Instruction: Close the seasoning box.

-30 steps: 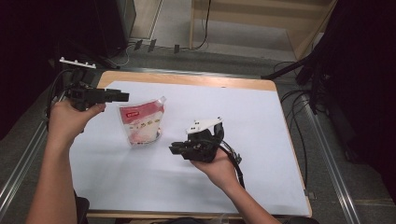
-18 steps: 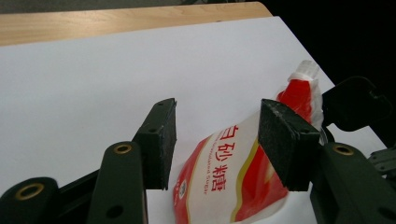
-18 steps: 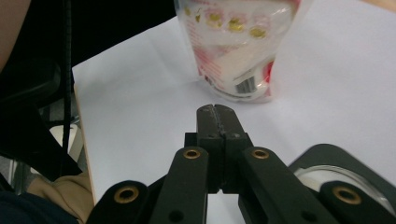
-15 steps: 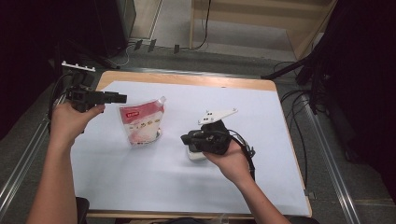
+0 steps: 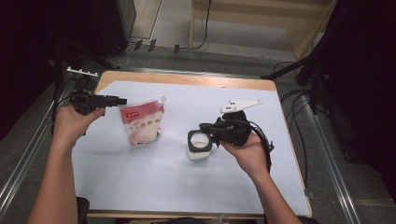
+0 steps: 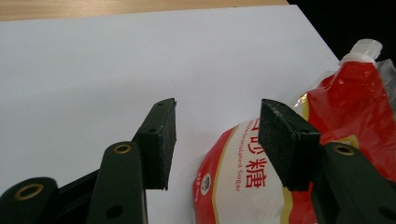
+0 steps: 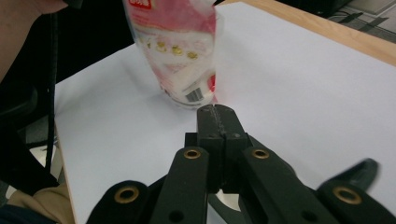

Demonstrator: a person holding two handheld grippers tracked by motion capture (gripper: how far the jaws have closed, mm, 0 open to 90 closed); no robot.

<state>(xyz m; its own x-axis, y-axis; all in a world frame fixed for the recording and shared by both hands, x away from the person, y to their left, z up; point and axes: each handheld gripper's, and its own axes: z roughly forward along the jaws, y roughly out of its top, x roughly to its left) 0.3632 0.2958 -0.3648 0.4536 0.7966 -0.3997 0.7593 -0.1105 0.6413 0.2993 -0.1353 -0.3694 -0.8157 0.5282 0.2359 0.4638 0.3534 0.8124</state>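
A red and white sugar pouch [image 5: 141,123] stands on the white table cover [image 5: 140,186], left of the middle in the high view, with its spout at the upper right corner and its base on the sheet. The left gripper [image 5: 122,101], held in the person's left hand [image 5: 74,122], hangs just beside the pouch's upper left edge, pointing toward it; I cannot tell from above whether it touches. In the left gripper view its jaws are spread wide with nothing between them, and the pouch [image 6: 299,154] lies past the right jaw, its white spout [image 6: 366,49] toward the top right and its printed front facing the camera. To the right of the pouch, well apart from it, a small white cup [image 5: 200,144] sits on the sheet. The right gripper [image 5: 203,128], in the person's right hand [image 5: 245,151], is at the cup's rim, with its grey three-cornered plate above it; how it grips the cup is hidden from above. In the right gripper view the right gripper [image 7: 217,114] has its jaws pressed together, pad against pad, and a thin dark curved edge shows below them at the bottom of the frame; the pouch [image 7: 180,51] stands farther off beyond the tips, barcode low on its side.
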